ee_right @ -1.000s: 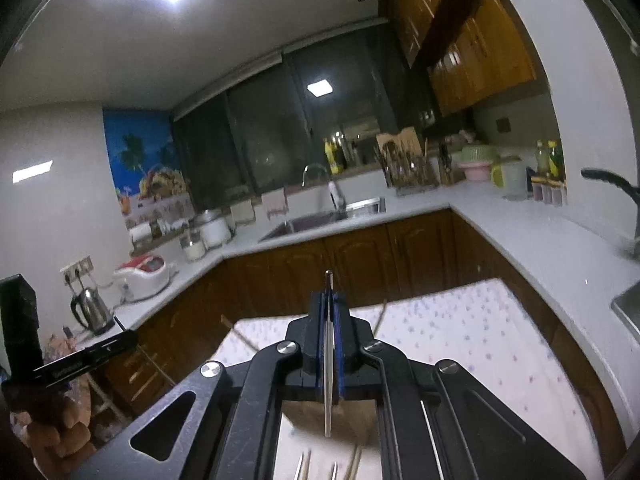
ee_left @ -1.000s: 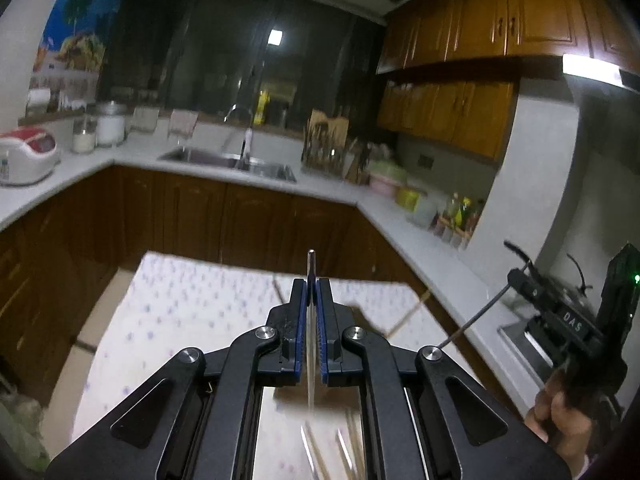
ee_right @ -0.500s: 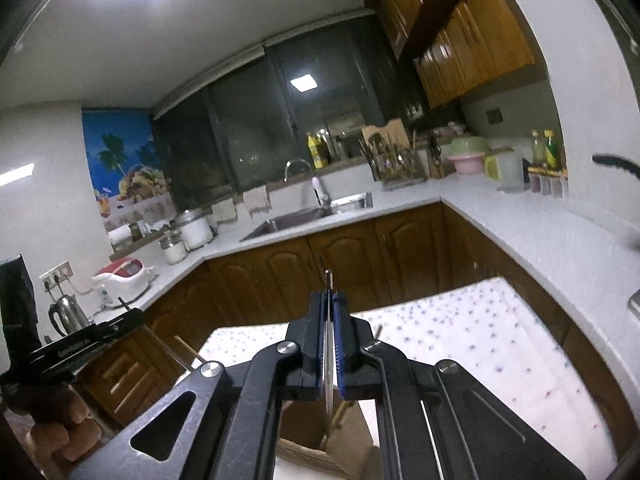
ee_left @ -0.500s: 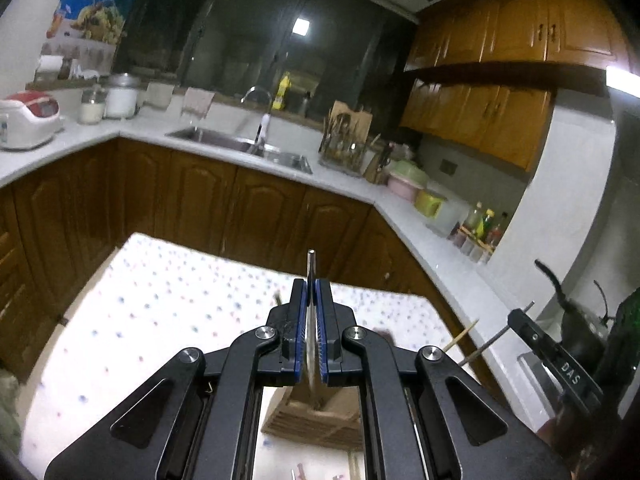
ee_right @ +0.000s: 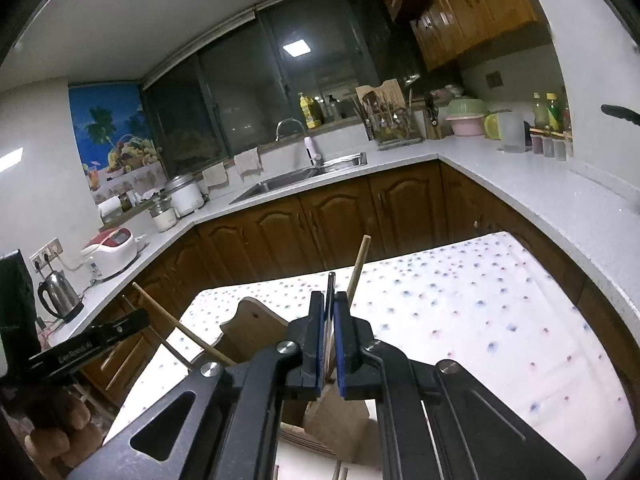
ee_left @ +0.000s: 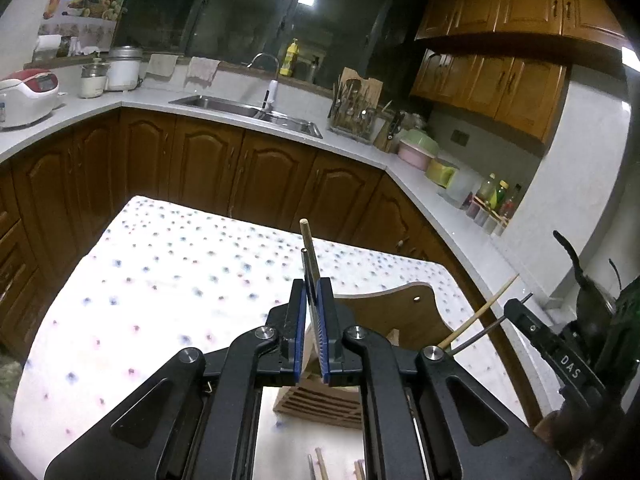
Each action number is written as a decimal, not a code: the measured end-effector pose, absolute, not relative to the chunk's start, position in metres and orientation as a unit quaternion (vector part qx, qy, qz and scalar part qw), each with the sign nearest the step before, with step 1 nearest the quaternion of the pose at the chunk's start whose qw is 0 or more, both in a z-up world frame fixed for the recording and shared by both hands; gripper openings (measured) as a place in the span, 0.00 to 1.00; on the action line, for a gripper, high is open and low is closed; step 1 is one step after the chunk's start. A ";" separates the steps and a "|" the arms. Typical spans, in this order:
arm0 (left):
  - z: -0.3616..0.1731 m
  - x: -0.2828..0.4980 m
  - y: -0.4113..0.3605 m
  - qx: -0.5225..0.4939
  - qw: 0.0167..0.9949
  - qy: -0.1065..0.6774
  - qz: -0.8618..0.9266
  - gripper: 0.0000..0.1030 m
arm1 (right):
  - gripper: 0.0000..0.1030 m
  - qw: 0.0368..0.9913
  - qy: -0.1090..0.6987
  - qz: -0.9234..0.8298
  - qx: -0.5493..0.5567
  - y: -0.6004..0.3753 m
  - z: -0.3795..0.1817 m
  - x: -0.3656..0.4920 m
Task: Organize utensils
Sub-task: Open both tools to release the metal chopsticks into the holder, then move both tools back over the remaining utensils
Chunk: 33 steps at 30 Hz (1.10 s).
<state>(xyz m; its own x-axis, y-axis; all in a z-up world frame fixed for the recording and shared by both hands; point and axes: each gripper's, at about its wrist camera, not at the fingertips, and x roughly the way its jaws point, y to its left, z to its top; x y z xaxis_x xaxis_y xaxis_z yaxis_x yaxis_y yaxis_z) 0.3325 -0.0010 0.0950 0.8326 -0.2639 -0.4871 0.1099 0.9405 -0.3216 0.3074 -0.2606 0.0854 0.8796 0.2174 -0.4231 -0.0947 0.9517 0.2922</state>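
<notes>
Above the dotted tabletop, each tool was clamped on utensils. The left tool had its blue pads closed on a wooden chopstick and a thin metal rod, both sticking up past the tips. The right tool pinched a metal rod the same way, with a wooden chopstick slanting up just behind it; whether that stick was inside the pads I could not tell. Below and ahead of both tools stood the wooden holder, slotted at its base, near the tabletop's right edge in the left view. More sticks lay loose on the tabletop under the left tool.

Risk, as I judged it: each pair was held by a narrow pinch, so round sticks could roll or scissor against each other and slide out on contact. A tip striking the holder's rim could lever a stick loose or push the light holder toward the edge. With both tools close over one holder, they could also knock each other.
</notes>
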 end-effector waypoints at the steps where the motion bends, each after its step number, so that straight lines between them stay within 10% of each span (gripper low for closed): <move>1: 0.094 0.333 -0.001 -0.142 0.946 0.273 -0.099 0.05 | 0.04 0.960 0.232 0.081 0.132 -0.260 0.086 0.307; 12: 0.099 0.332 0.001 -0.143 0.943 0.282 -0.102 0.08 | 0.10 0.956 0.238 0.086 0.146 -0.264 0.087 0.309; 18: 0.110 0.301 0.014 -0.146 0.950 0.262 -0.084 0.66 | 0.67 0.958 0.206 0.093 0.174 -0.278 0.102 0.291; 21: 0.111 0.281 0.018 -0.139 0.955 0.251 -0.077 0.71 | 0.90 0.961 0.186 0.095 0.180 -0.284 0.111 0.273; 33: 0.075 0.209 0.026 -0.130 0.946 0.292 -0.063 0.78 | 0.93 0.956 0.200 0.085 0.194 -0.301 0.085 0.197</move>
<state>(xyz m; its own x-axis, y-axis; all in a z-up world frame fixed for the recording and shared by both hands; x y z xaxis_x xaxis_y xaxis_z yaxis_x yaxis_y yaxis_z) 0.2090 0.0257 0.0750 0.8220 -0.1940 -0.5355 0.0427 0.9585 -0.2817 0.1972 -0.3013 0.0849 0.9051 0.2412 -0.3503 -0.0855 0.9100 0.4057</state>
